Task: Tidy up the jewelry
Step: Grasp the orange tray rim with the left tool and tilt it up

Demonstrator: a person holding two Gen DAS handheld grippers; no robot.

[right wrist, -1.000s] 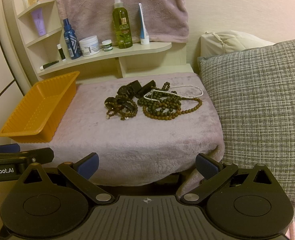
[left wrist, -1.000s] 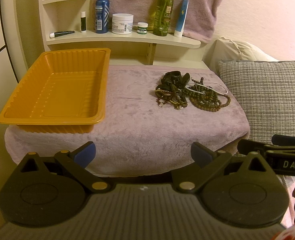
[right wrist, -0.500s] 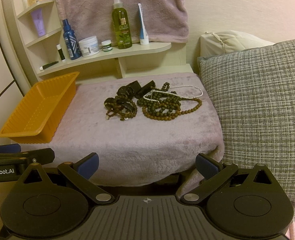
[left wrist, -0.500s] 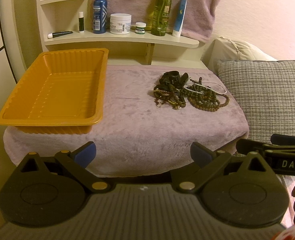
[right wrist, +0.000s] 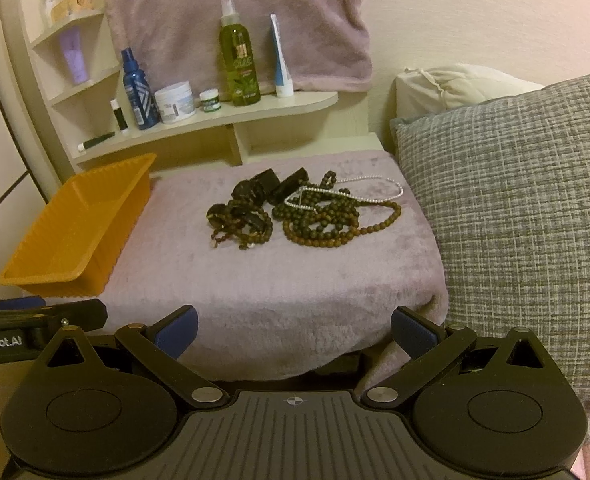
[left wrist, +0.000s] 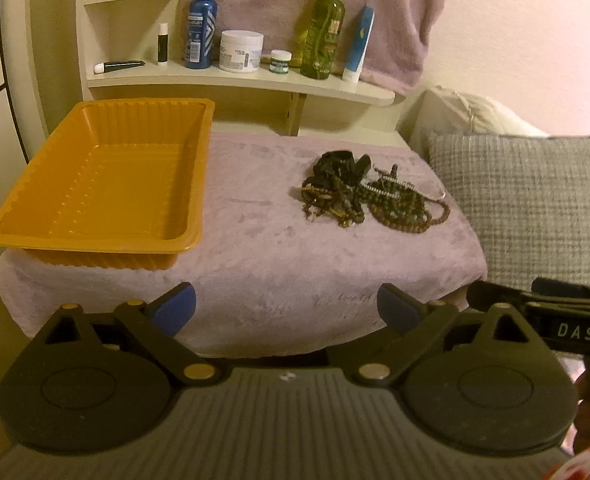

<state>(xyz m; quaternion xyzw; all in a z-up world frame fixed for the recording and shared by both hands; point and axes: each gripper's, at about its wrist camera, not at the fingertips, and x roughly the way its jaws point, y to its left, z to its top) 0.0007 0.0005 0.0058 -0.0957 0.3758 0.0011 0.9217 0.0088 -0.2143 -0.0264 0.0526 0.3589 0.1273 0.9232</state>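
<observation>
A pile of jewelry (left wrist: 369,198) lies on the mauve plush-covered table (left wrist: 255,256): dark bracelets, brown bead strands and a silver chain. It also shows in the right wrist view (right wrist: 303,212). An empty orange tray (left wrist: 107,184) stands at the table's left, also in the right wrist view (right wrist: 75,232). My left gripper (left wrist: 285,308) is open and empty, in front of the table's near edge. My right gripper (right wrist: 293,330) is open and empty, also short of the near edge, facing the pile.
A cream shelf (left wrist: 239,80) behind the table holds bottles, jars and tubes. A mauve towel (right wrist: 235,20) hangs on the wall. A grey woven cushion (right wrist: 515,220) presses against the table's right side, a cream pillow (right wrist: 455,84) behind it.
Both grippers have shifted only slightly; the left view has drifted a little to the right and nearer. The jewelry and tray have not moved.
</observation>
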